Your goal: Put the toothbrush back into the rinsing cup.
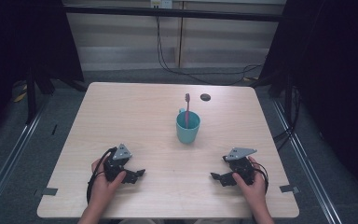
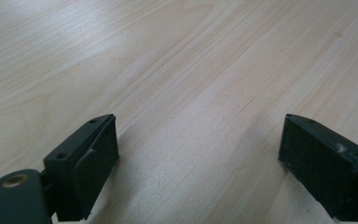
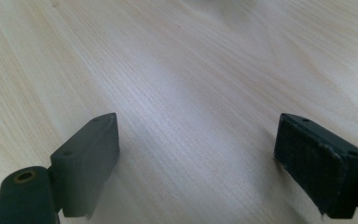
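In the high view, a light wood-grain table (image 1: 135,121) carries a teal cup (image 1: 188,127) slightly right of centre, well beyond both grippers. A pink toothbrush (image 1: 187,106) stands upright in the cup, leaning against its far rim with the head uppermost. A small dark round disc (image 1: 205,97) lies on the tabletop near the far edge, just behind and to the right of the cup. The left gripper (image 1: 140,173) rests on the near left part of the table, held by the left hand (image 1: 103,184), with its jaws directed toward the table centre; its grey three-cornered plate faces upward. The right gripper (image 1: 214,176) rests on the near right part, held by the right hand (image 1: 251,184), jaws likewise pointing inward, so the two grippers face each other and stand well apart. A black cable loops around each hand. In the left gripper view, the left gripper (image 2: 198,144) has its two black jaws spread wide with bare tabletop between them; nothing is held. In the right gripper view, the right gripper (image 3: 196,142) shows the same condition: jaws set far apart, low over the wood surface, nothing between them.
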Tool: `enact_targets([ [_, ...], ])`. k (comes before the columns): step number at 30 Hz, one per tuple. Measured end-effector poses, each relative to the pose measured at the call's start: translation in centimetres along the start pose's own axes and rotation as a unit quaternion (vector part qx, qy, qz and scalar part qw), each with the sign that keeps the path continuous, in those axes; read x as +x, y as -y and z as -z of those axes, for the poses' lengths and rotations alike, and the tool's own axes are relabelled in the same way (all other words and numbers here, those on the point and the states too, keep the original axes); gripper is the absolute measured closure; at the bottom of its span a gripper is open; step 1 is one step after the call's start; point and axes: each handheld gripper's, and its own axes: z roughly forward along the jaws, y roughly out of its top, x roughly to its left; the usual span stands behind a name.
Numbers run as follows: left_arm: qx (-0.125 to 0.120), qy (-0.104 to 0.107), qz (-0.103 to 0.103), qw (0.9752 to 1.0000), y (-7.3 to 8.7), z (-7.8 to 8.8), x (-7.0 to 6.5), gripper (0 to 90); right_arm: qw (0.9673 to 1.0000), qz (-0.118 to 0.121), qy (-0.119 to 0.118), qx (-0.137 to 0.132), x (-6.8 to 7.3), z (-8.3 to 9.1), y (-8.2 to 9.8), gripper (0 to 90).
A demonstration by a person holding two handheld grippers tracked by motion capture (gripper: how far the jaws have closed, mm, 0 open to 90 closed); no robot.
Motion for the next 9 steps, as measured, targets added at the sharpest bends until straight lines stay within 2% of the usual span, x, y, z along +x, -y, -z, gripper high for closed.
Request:
enact_targets([
  [4, 0.0, 0.0, 0.0, 1.0, 0.0, 0.0, -0.01, 11.5, 0.9999, -0.001, 0.001, -0.013, 0.03, 0.0, 0.34, 12.8],
  [9, 0.0, 0.0, 0.0, 1.0, 0.0, 0.0, 0.0, 11.5, 0.9999, -0.002, 0.002, -0.013, 0.05, 0.02, 0.37, 12.7],
])
